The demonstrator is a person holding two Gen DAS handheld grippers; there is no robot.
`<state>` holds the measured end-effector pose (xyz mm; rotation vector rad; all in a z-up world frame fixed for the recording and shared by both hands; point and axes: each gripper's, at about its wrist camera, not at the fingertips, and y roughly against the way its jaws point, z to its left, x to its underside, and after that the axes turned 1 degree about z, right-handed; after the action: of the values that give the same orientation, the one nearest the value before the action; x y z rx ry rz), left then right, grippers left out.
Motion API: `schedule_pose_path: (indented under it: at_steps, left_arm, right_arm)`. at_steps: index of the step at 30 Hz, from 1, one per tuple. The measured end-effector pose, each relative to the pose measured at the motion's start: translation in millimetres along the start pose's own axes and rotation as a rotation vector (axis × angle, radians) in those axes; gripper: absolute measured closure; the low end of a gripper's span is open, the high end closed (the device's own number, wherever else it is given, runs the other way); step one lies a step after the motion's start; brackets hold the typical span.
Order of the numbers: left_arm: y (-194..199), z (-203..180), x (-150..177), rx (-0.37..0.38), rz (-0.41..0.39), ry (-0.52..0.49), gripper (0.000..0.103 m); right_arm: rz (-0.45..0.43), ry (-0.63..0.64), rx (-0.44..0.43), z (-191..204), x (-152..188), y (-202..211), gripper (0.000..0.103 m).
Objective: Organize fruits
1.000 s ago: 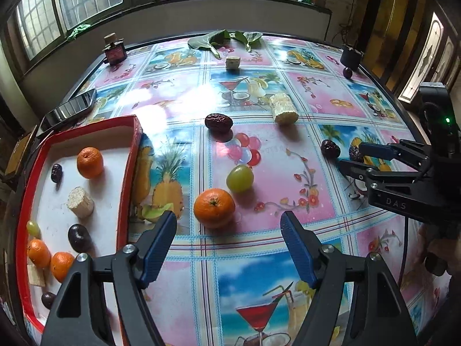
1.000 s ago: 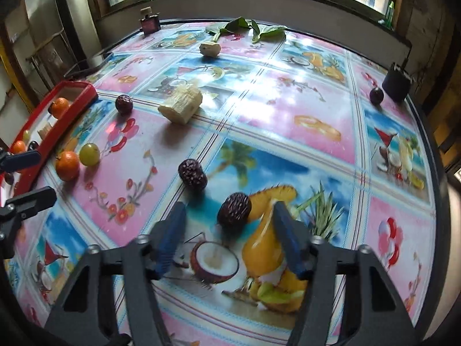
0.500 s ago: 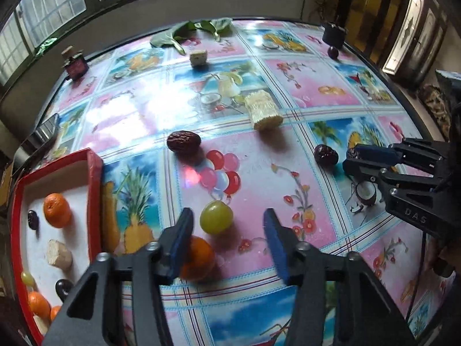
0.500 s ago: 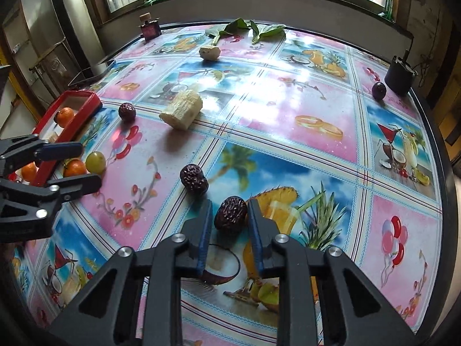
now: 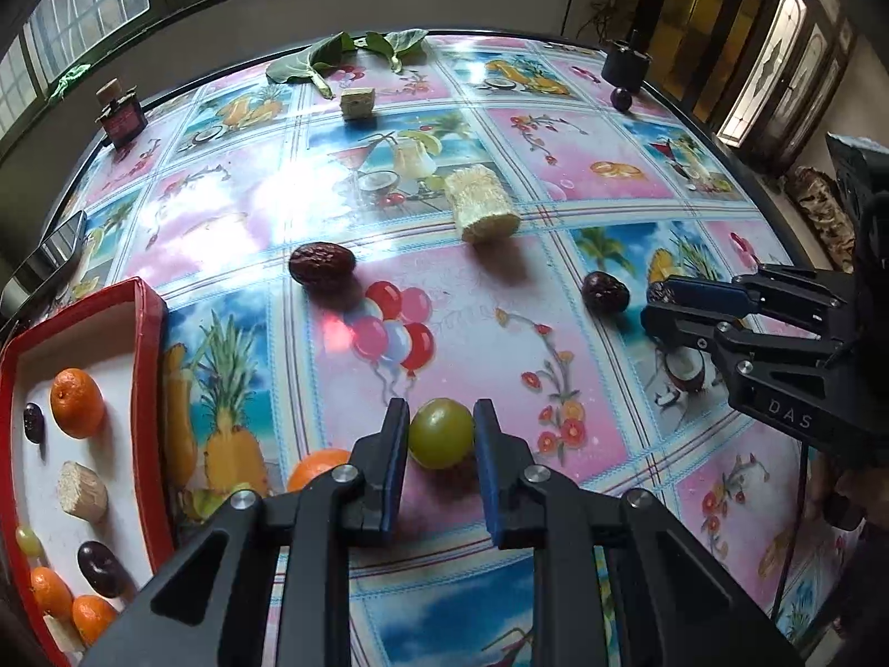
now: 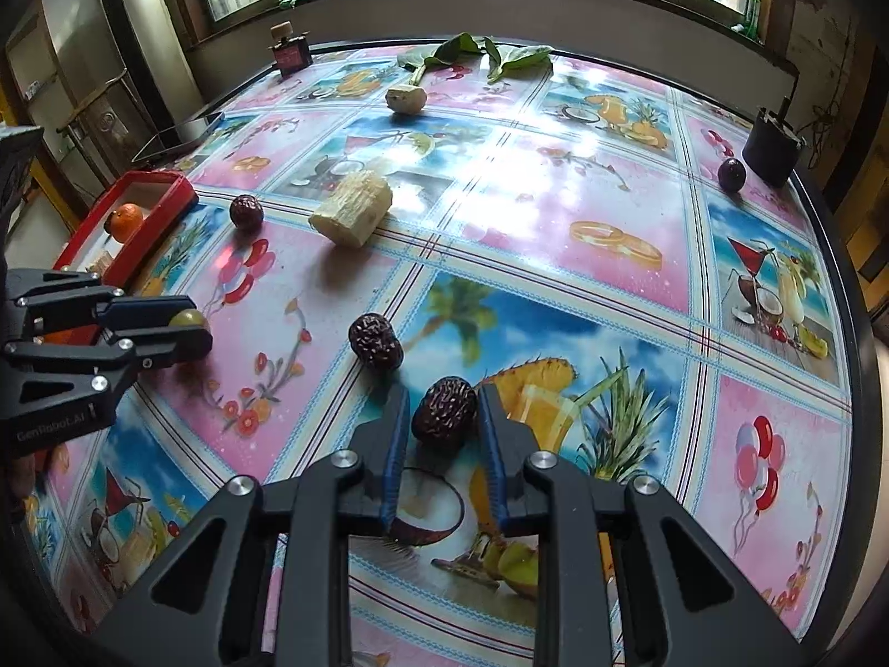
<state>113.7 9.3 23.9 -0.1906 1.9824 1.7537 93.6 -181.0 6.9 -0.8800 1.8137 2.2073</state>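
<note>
A green grape lies on the patterned table, and my left gripper is closing on it, both blue pads touching its sides. An orange sits just left of the left finger. My right gripper is shut on a wrinkled dark date that rests on the table. A second date lies just beyond it to the left. The red tray at the left holds several oranges, dark fruits, a grape and pale cane pieces.
Loose on the table are another date, a sugarcane chunk, a smaller pale piece, green leaves, a dark plum beside a black cup, a perfume bottle and a phone.
My left gripper moved from the orange to the green grape and closed around it. My right gripper closed on the date and has stayed in place.
</note>
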Motion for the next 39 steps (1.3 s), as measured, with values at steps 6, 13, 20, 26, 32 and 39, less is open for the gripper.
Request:
schedule_pose_path:
  at_steps: [6,13,20,26,32,39]
  left_arm:
    - [9,-14,12,0.036,-0.018,-0.009,0.081]
    - [16,-21,37,0.052,-0.025,0.033,0.081]
    - [23,-28,53,0.054,-0.034,0.022,0.08]
    - [22,-22,53,0.069,-0.024,0.045,0.08]
    - [22,-20,57,0.072,-0.022,0.045,0.08]
    - [24,-18,62,0.076,-0.035,0.048,0.08]
  right_arm:
    - [0.007,-0.035,0.003,-4,8,7,0.077]
    - [0.011,-0.062,0.039,-3,27,23,0.077]
    - [0.029,-0.086,0.075,-1,45,32,0.077]
    - [0.058,-0.098,0.074,-2,36,24,0.077]
    - [0.089,-0.043,0.136,9,26,17,0.077]
    - [0.086,-0.052,0.173,12,30,21,0.08]
